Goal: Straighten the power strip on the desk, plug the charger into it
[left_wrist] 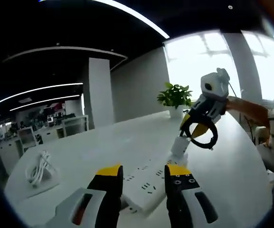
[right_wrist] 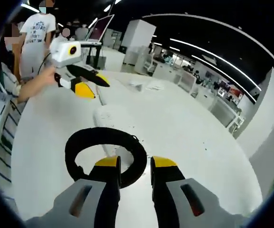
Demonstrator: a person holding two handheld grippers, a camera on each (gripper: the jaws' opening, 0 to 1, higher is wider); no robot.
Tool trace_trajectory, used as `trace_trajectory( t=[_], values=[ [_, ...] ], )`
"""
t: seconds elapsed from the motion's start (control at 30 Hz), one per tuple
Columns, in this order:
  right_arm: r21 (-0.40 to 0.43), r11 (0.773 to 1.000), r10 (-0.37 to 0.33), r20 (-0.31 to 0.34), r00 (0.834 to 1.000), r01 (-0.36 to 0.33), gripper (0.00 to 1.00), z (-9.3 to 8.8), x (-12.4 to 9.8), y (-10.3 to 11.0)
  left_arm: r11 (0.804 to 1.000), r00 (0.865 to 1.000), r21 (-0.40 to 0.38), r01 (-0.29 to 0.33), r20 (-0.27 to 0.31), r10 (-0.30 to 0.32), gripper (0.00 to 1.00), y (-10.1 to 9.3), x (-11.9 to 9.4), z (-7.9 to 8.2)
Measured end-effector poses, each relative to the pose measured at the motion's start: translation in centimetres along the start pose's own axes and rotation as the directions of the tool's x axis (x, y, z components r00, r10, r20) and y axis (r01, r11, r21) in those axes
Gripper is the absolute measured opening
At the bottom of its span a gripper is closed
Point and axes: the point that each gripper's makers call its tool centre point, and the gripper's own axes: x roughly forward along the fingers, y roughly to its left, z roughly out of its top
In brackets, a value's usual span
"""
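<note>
long white plastic power strip [left_wrist: 148,183] flat on white tabletop [left_wrist: 103,142], white charger [left_wrist: 179,145] standing on its far end | left gripper [left_wrist: 144,178] fingers apart, holding nothing, above strip | right gripper [right_wrist: 134,168] fingers gripping black looped cable [right_wrist: 106,137]

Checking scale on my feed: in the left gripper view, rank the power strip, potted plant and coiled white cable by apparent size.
1. power strip, largest, though nearest the camera.
2. coiled white cable and potted plant look alike; the plant sits farther off, so I won't rank them.
</note>
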Motion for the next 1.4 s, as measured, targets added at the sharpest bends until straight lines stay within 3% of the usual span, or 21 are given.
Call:
trace_trajectory(
  t=[0.3, 0.7, 1.4],
  values=[
    [-0.084, 0.994, 0.061, -0.089, 0.994, -0.069, 0.24, 0.8, 0.9, 0.1, 1.0, 1.0, -0.016, 0.009, 0.005, -0.009, 0.36, -0.2, -0.1, 0.1],
    [-0.171, 0.974, 0.113, -0.207, 0.972, -0.149, 0.24, 0.6, 1.2, 1.2, 1.0, 1.0, -0.02, 0.012, 0.01, -0.012, 0.36, -0.4, -0.3, 0.3],
    [-0.259, 0.948, 0.119, -0.258, 0.959, -0.187, 0.23, 0.4, 2.2, 1.6, 1.0, 1.0, -0.02, 0.02, 0.001, -0.02, 0.36, -0.9, -0.2, 0.0]
  ],
)
